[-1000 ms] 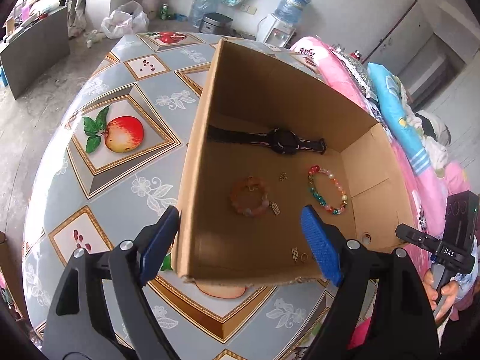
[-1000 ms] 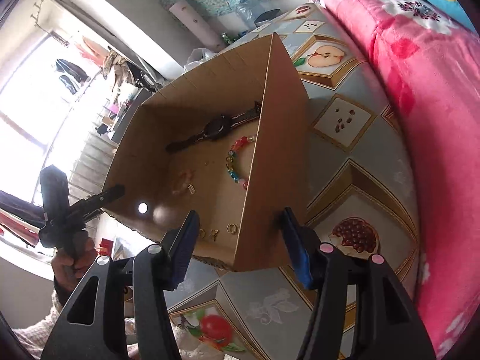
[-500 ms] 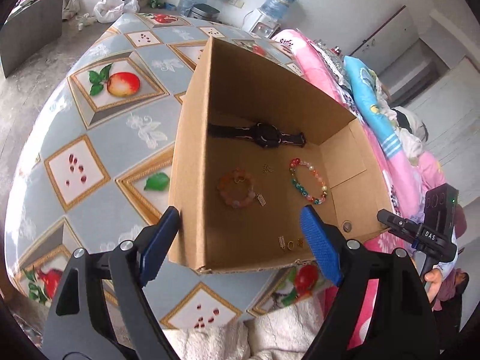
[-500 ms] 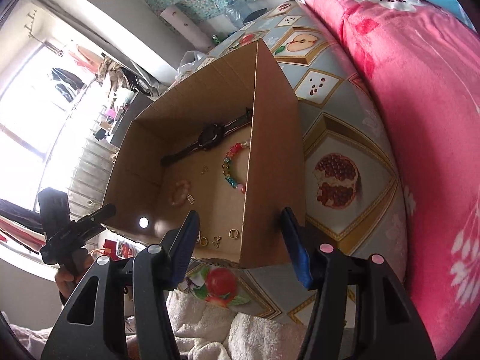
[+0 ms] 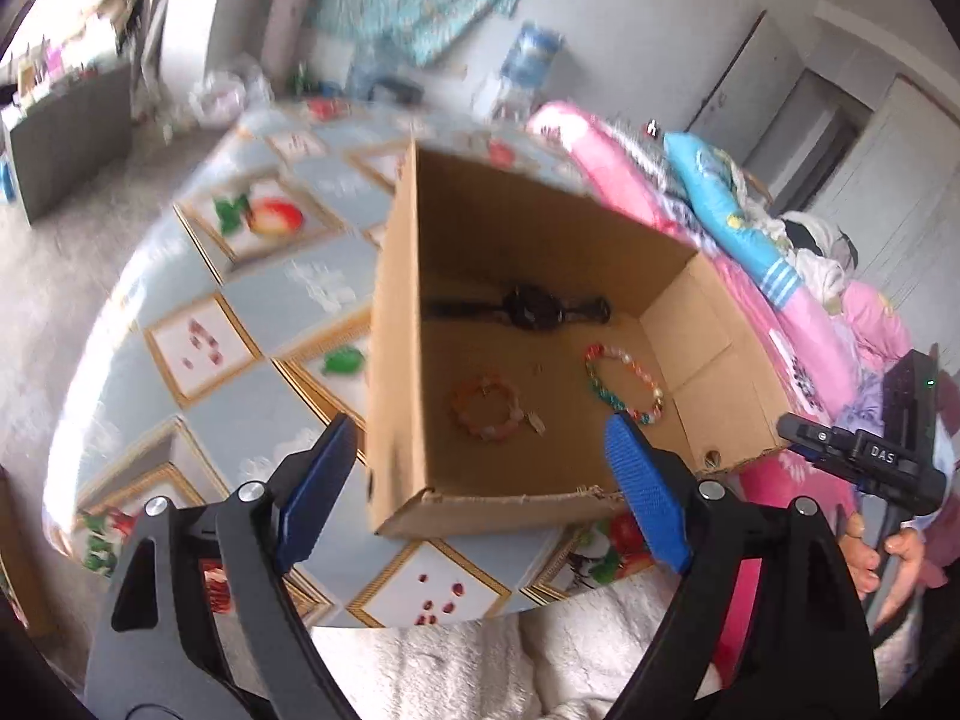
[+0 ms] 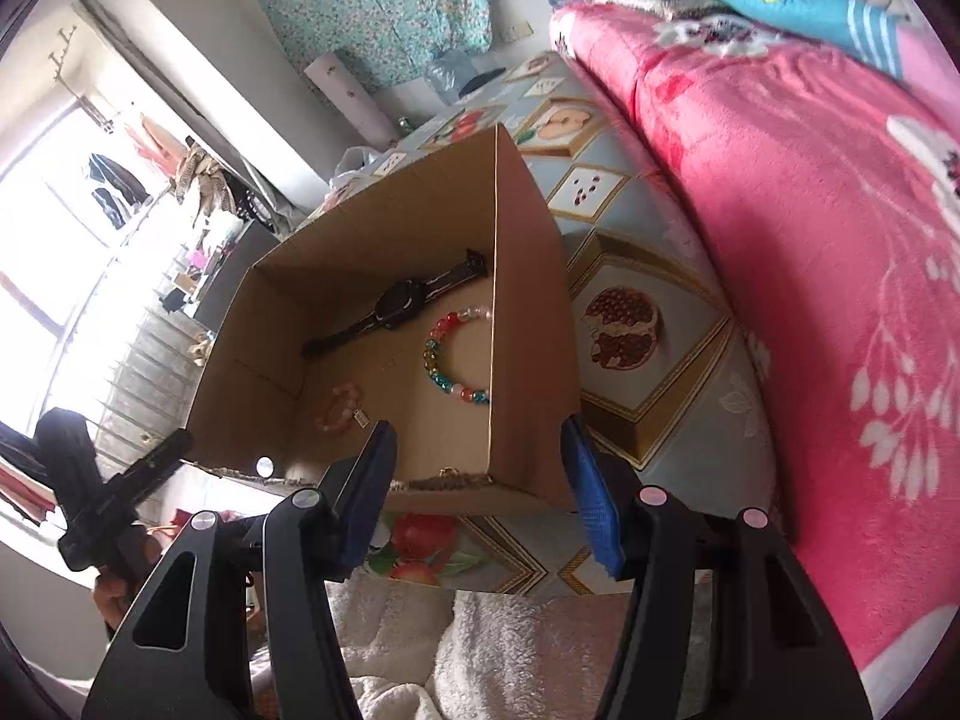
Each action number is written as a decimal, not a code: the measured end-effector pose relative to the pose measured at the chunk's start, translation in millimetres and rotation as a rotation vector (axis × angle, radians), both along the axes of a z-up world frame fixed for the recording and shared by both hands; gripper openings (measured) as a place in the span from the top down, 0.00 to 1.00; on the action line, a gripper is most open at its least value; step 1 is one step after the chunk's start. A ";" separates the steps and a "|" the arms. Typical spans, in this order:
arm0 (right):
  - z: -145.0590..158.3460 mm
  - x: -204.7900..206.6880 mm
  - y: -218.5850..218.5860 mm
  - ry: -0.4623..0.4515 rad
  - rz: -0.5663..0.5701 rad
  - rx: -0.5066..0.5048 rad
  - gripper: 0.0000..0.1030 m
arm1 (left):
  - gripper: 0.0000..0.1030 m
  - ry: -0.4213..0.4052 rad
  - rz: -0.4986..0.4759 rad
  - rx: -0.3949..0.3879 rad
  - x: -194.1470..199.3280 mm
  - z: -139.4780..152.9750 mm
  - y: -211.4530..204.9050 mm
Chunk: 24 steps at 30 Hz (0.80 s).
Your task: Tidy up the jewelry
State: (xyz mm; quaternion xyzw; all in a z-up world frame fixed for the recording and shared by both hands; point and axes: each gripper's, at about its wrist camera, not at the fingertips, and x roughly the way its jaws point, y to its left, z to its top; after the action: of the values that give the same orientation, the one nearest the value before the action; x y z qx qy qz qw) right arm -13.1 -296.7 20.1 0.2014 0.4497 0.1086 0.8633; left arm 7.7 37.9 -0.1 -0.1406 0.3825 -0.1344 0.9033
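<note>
- Worktop (image 5: pixel 288 300): covered in a fruit-print cloth. It carries an open cardboard box (image 5: pixel 396 324) standing near the front edge, with a pink blanket (image 6: pixel 810 252) alongside on the right.
- Pink bead bracelet (image 5: pixel 487 409): lies flat on the box floor, left of centre, with a small tag beside it. Judged light and limp (beads on a cord, most likely). It would sag if lifted, and one side of the ring is the sensible place to pinch.
- Black wristwatch (image 5: pixel 531 310): lies stretched out along the far wall of the box. Judged the heaviest piece: rigid case, flexible strap. The strap beside the case looks the safer hold, as the glass face may be slippery.
- Multicoloured bead bracelet (image 5: pixel 624 381): lies flat right of centre, near the right wall and well apart from the pink one. It should handle like the pink bracelet, though its glossy beads may roll between the pads.
- Small metal pieces (image 6: pixel 447 473): sit by the near wall and are too small to identify. They are judged hard to pinch.
- Left tool (image 5: pixel 480 480): its jaws are opening and already spread wide, hovering over the box's near-left corner. Nothing sits between the pads and nothing is touched.
- Right tool (image 6: pixel 480 468): spread about half-way and straddling the near-right corner of the box in its own view (no contact is apparent). It holds nothing.
</note>
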 end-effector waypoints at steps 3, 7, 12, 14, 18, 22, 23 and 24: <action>16.8 -30.8 7.3 -0.086 -0.039 -0.118 0.33 | 0.12 -0.100 0.044 0.066 -28.2 13.0 0.4; 25.6 -61.9 26.9 -0.149 -0.042 -0.225 0.21 | 0.08 -0.110 0.081 0.112 -52.2 16.0 -2.4; 8.2 -68.0 73.6 -0.120 0.030 -0.341 0.10 | 0.08 -0.056 0.158 0.179 -60.8 6.1 -16.2; -1.8 -61.6 89.6 -0.085 0.049 -0.356 0.10 | 0.08 -0.036 0.153 0.221 -58.3 2.2 -25.6; -6.2 -50.1 106.8 -0.043 0.024 -0.384 0.07 | 0.08 0.000 0.171 0.279 -53.7 -2.2 -41.7; -5.0 -42.3 114.1 -0.037 0.012 -0.374 0.06 | 0.08 0.027 0.151 0.349 -47.7 -5.8 -60.2; -4.9 -42.1 116.7 -0.035 0.012 -0.374 0.06 | 0.08 0.032 0.142 0.355 -46.8 -6.5 -64.3; -4.9 -41.5 116.9 -0.037 0.009 -0.380 0.06 | 0.08 0.044 0.144 0.366 -45.3 -7.6 -67.5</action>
State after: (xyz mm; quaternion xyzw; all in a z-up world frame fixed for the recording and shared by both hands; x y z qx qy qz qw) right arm -54.6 -179.7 15.2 0.0307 0.4471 0.0293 0.8935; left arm -37.5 -29.5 -7.7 -0.0041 0.4089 0.0052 0.9125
